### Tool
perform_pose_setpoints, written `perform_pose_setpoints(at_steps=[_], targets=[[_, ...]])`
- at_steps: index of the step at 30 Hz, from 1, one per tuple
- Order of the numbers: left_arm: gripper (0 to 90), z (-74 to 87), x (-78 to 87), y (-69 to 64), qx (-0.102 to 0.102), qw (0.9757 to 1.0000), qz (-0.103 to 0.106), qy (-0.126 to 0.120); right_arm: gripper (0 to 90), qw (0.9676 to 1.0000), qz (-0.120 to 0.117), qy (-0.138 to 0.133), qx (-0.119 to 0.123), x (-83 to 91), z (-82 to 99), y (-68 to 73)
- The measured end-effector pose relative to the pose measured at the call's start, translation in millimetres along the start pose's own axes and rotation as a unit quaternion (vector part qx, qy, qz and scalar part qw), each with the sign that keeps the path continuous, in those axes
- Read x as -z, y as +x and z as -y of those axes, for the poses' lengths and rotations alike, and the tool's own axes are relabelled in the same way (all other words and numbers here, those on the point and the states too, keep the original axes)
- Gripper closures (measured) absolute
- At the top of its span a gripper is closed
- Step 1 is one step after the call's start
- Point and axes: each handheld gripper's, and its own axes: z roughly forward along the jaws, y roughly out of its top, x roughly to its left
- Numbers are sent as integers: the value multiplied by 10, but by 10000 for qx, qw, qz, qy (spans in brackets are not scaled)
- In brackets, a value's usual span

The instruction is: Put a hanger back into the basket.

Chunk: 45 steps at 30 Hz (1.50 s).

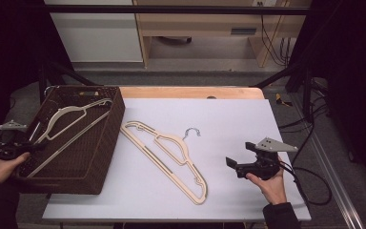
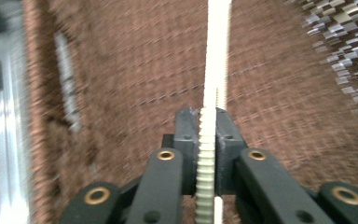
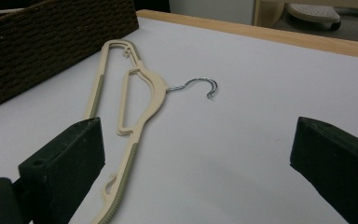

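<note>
Hanger [image 2: 208, 154] in left hand-held gripper [image 2: 207, 140]

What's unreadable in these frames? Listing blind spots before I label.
- Left gripper view: motion blur smears the basket weave; the grey streak at the left edge can't be identified.
- Same view: the held hanger runs off the top edge, so its shape is cut off.
- High view: left gripper's jaw tips are too small and dark against the basket wall.
- Right gripper view: the table hanger's lower end leaves the bottom edge.
</note>
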Motion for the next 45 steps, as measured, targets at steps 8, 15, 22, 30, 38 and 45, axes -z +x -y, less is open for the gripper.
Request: perform_pose_setpoints(at_steps=[8, 15, 22, 30, 38, 45], targets=[[756, 15, -33, 51, 254, 9984, -238, 454, 32, 10000, 1, 20, 13, -13, 5, 5], [687, 61, -57, 87, 398, 9970, -383, 549, 33, 10000, -5, 25, 31, -13, 6, 3], [567, 74, 33, 98, 445, 9971, -521, 334, 32, 10000, -25, 41, 17, -17, 8, 8], [455, 54, 270, -33, 217, 9986, -297, -385, 35, 10000, 3, -4, 15, -7, -5, 3], [326, -36, 404, -412, 56, 9917, 217, -1270, 36, 9999, 5, -69, 84, -20, -72, 45], [227, -125, 451, -862, -170, 9782, 729, -1938, 43, 9999, -18, -96, 127, -82, -176, 120]])
